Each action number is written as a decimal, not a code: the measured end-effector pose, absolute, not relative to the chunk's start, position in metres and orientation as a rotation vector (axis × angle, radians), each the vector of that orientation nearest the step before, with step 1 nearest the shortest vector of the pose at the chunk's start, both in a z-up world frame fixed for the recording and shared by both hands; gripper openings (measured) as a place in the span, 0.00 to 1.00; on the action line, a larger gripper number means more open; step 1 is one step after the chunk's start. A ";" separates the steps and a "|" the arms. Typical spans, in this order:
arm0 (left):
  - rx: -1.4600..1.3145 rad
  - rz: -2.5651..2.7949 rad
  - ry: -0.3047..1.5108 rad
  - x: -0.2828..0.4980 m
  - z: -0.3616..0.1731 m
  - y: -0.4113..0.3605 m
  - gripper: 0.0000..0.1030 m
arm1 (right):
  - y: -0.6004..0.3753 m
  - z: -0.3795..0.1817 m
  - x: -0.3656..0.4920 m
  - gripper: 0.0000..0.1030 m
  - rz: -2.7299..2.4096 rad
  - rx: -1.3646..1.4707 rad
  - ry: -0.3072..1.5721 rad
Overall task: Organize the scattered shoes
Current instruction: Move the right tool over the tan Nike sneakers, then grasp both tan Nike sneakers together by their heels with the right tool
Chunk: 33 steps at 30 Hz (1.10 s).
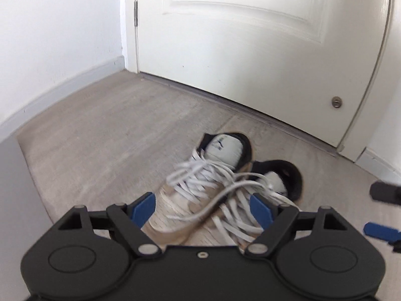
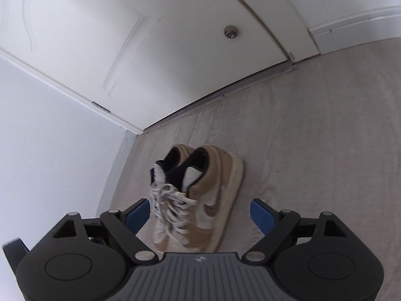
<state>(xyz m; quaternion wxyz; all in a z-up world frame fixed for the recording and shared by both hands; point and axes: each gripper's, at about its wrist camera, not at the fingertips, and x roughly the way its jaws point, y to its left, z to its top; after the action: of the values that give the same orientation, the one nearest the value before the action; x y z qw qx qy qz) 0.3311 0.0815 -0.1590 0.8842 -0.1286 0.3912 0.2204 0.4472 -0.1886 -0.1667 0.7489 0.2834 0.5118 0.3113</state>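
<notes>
We see a pair of tan-and-white sneakers (image 1: 220, 188) resting side by side on the pale carpet (image 1: 105, 130) near a white door (image 1: 250, 50), their white laces (image 1: 200, 175) loose and tangled. Our left tongs (image 1: 203, 210) hang above the toes, jaws spread wide and empty. Our right tongs (image 2: 200, 215) likewise gape open over the pair, gripping nothing.
</notes>
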 end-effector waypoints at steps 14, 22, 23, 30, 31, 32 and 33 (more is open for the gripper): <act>-0.515 0.450 0.899 0.314 -0.201 0.125 0.79 | -0.024 -0.185 0.504 0.85 0.321 0.449 1.312; -0.507 0.474 0.911 0.315 -0.205 0.129 0.79 | 0.004 -0.205 0.516 0.91 0.246 0.339 1.329; -0.508 0.479 0.912 0.315 -0.205 0.130 0.79 | 0.008 -0.204 0.516 0.91 0.243 0.323 1.339; -0.507 0.495 0.922 0.316 -0.206 0.133 0.79 | 0.009 -0.196 0.520 0.85 0.250 0.399 1.390; -0.516 0.496 0.918 0.316 -0.206 0.135 0.79 | 0.006 -0.195 0.521 0.85 0.257 0.441 1.400; -0.536 0.496 0.912 0.315 -0.206 0.137 0.79 | 0.000 -0.194 0.523 0.85 0.264 0.504 1.412; -0.559 0.493 0.905 0.313 -0.206 0.140 0.79 | -0.004 -0.194 0.525 0.85 0.271 0.541 1.417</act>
<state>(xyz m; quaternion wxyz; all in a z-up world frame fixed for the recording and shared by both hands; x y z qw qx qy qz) 0.3133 0.1395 -0.2055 0.8332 -0.2636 0.4268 0.2324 0.5248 -0.0043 -0.1938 0.7178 0.2444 0.6403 0.1225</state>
